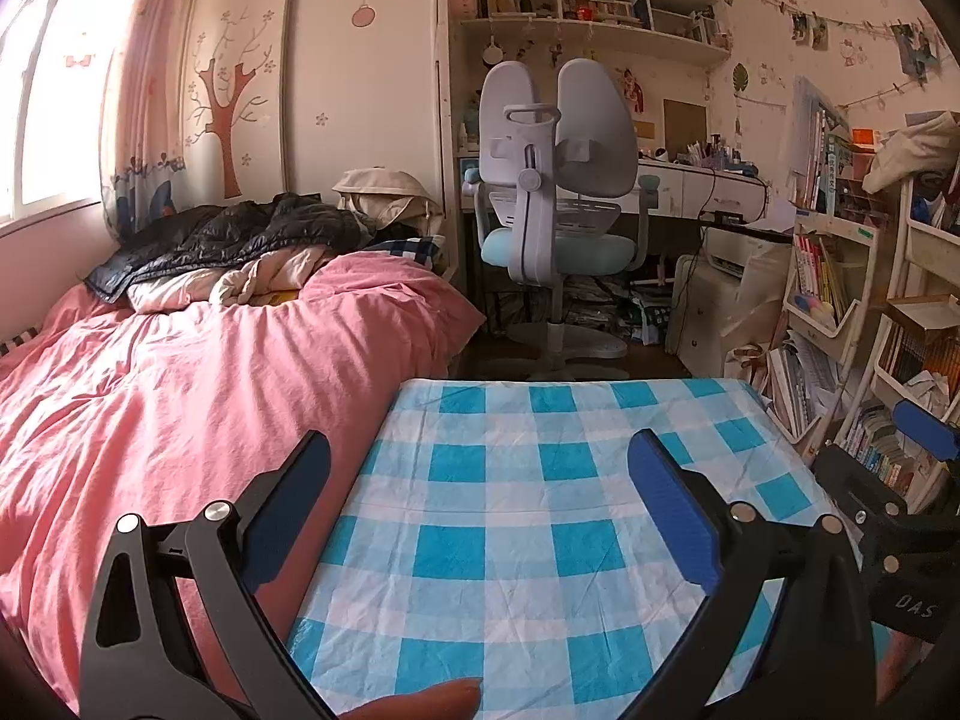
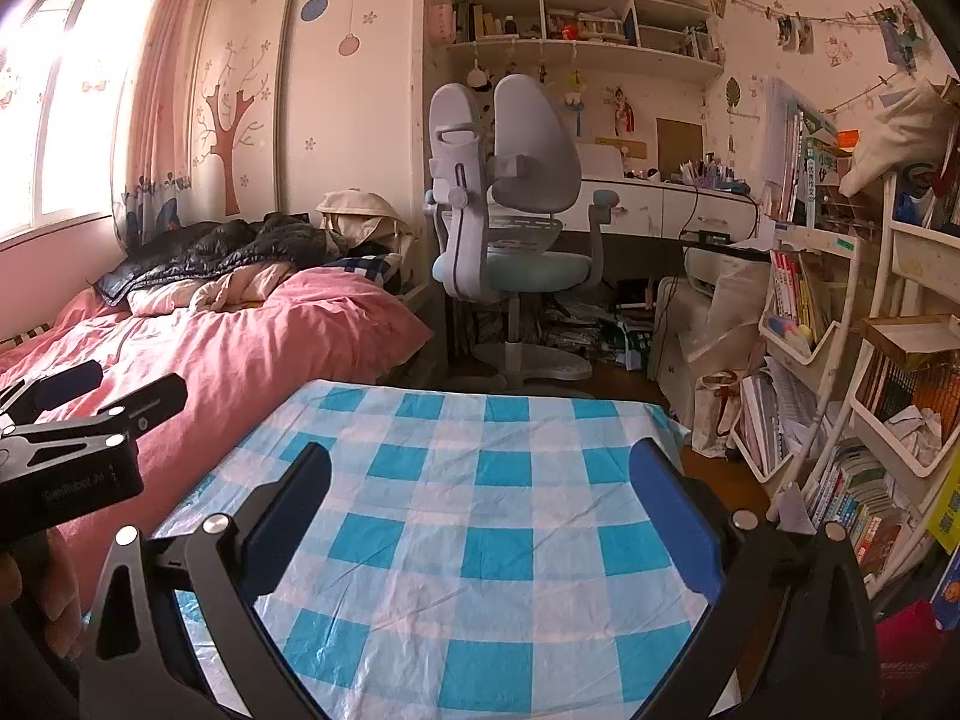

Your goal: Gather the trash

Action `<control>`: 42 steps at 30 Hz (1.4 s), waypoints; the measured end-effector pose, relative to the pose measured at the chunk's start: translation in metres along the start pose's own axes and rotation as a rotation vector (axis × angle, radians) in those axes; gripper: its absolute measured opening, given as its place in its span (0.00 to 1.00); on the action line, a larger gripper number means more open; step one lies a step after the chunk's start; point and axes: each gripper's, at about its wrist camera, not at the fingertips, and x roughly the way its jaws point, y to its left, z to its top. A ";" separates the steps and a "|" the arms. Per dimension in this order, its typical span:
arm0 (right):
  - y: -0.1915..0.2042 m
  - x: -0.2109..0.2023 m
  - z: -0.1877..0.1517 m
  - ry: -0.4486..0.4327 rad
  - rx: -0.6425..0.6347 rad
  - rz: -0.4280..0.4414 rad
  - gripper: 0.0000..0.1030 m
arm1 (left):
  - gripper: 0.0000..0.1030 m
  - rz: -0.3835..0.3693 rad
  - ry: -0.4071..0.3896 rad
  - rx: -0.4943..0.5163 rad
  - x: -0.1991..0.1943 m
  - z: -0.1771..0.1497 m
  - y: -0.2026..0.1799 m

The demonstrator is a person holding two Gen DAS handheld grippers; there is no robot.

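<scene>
My left gripper (image 1: 480, 450) stands open low over a table covered with a blue-and-white checked cloth (image 1: 558, 480), with nothing between its blue pads. My right gripper (image 2: 480, 456) is also open and empty over the same checked cloth (image 2: 480, 480), to the right of the left one. The right gripper's blue pad (image 1: 924, 429) shows at the right edge of the left wrist view. The left gripper (image 2: 114, 387) shows at the left edge of the right wrist view. No loose trash lies on the cloth. Crumpled white paper (image 2: 915, 426) sits in a shelf bin at the right.
A bed with a pink cover (image 1: 180, 390) adjoins the table on the left, with a dark jacket (image 1: 240, 234) piled on it. A grey swivel chair (image 1: 558, 180) stands beyond the table before a desk (image 2: 672, 204). Crowded white book racks (image 2: 840, 360) line the right side. A fingertip (image 1: 432, 699) shows at the bottom.
</scene>
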 end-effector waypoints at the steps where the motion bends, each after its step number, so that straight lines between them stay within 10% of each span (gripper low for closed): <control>1: 0.000 0.000 0.000 0.000 -0.001 0.000 0.93 | 0.93 0.000 -0.001 0.000 0.000 0.000 -0.001; 42: -0.004 0.007 -0.014 0.045 -0.016 0.007 0.93 | 0.93 -0.033 0.016 -0.023 0.002 -0.003 -0.004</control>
